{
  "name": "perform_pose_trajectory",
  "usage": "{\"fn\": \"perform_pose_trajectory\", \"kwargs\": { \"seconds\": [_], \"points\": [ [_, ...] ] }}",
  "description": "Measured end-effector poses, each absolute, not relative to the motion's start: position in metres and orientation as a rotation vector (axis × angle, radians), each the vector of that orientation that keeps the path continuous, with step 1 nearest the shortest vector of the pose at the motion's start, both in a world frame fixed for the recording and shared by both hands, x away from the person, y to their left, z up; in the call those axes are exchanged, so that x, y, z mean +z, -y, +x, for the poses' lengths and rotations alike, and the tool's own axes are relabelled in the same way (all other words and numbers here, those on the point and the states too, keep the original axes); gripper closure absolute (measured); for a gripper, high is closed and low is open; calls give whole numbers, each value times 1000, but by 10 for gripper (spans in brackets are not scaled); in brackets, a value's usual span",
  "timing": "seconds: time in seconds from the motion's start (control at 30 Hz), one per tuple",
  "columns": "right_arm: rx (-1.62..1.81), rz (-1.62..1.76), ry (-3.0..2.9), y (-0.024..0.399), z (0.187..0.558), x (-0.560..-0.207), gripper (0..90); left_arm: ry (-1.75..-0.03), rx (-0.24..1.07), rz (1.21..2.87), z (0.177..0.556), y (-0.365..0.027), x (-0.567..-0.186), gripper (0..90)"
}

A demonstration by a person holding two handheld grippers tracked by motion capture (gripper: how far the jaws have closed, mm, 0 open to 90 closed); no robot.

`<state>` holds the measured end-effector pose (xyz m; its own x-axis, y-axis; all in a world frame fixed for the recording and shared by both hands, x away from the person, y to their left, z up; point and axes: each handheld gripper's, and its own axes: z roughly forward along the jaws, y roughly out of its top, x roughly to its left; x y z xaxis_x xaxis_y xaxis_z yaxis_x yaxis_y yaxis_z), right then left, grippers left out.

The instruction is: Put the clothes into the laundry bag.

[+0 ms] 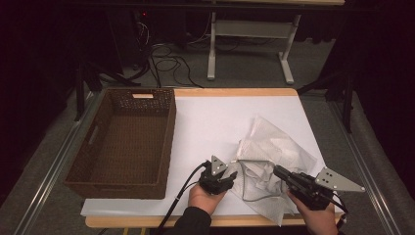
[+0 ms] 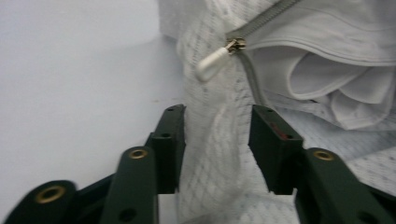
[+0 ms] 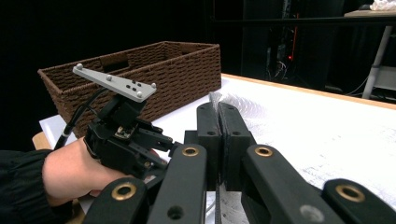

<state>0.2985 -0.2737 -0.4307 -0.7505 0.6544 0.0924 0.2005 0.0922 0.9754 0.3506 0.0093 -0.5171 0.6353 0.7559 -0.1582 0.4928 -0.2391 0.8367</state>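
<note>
A white mesh zip bag [image 1: 279,142] lies crumpled on the white table cover, right of centre. My left gripper [image 1: 229,177] is at the bag's left edge, open, with a fold of mesh [image 2: 212,154] lying between its jaws. Just beyond them is the white zipper pull [image 2: 212,60], at the end of the grey zipper. White cloth [image 2: 327,74] shows inside the bag's opening. My right gripper [image 1: 277,170] sits at the bag's near side, shut on a thin pinch of mesh [image 3: 215,99]. The left gripper [image 3: 126,140] and its hand appear close by in the right gripper view.
A brown wicker basket [image 1: 169,137] stands with nothing in it on the left half of the table; its wall [image 3: 154,70] rises behind the left gripper. The white cover [image 1: 215,117] is bare between basket and bag. Beyond the table are cables and a desk frame on the floor.
</note>
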Motion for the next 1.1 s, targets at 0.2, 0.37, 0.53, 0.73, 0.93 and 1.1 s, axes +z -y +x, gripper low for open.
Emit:
{"fn": "perform_pose_trajectory", "kwargs": {
  "seconds": [0.2, 0.37, 0.53, 0.73, 0.93, 1.1],
  "points": [
    [1701, 839, -2015, 273, 299, -431, 900, -990, 380, 1966, 347, -6, -521, 594],
    [1693, 837, -2016, 274, 298, -431, 900, -1012, 383, 1968, 347, -11, -518, 880],
    [1691, 835, -2026, 274, 298, -432, 900, -994, 400, 1948, 339, -32, -500, 880],
    [1646, 821, -2093, 267, 295, -440, 899, -996, 392, 1956, 325, -54, -503, 874],
    [1512, 833, -2229, 255, 295, -462, 898, -1030, 352, 1936, 324, -64, -512, 864],
    [1401, 874, -2305, 252, 302, -480, 898, -1041, 353, 1904, 323, -65, -514, 756]
  ]
}}
